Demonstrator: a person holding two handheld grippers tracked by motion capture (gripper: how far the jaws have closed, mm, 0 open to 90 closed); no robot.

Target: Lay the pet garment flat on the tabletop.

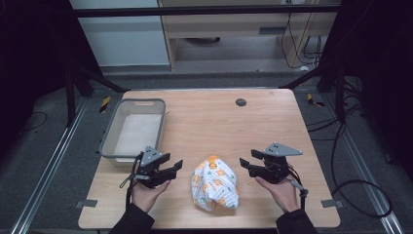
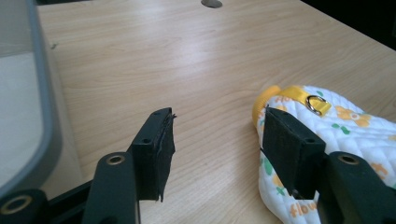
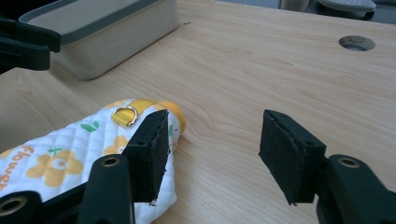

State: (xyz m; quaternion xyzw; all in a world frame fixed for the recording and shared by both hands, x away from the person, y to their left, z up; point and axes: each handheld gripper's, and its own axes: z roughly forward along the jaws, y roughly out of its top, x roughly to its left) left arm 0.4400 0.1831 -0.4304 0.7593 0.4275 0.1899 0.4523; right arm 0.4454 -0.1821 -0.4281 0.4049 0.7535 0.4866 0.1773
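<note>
A: Where is the quilted cloth?

B: It lies crumpled near the front edge of the table, white with orange flowers, midway between the two hands. One end has a yellow band with a small metal ring sewn on.

A: Which way does it run?

B: Its long axis goes roughly from the person toward the far side of the table, with the yellow end farther from the person.

A: And the grippers?

B: The left hand-held gripper sits just left of the cloth and the right hand-held gripper just right of it, both pointing inward at it. Both have their jaws apart with nothing between the pads. In each gripper view one jaw stands over the cloth's edge, so neither has a grip.

A: Which one is nearer?

B: Hard to call; I judge the left slightly closer. Either would have to move inward toward the cloth.

A: Anything else around?

B: A grey basket stands at the table's left side, behind the left hand, well apart from the cloth.
</note>
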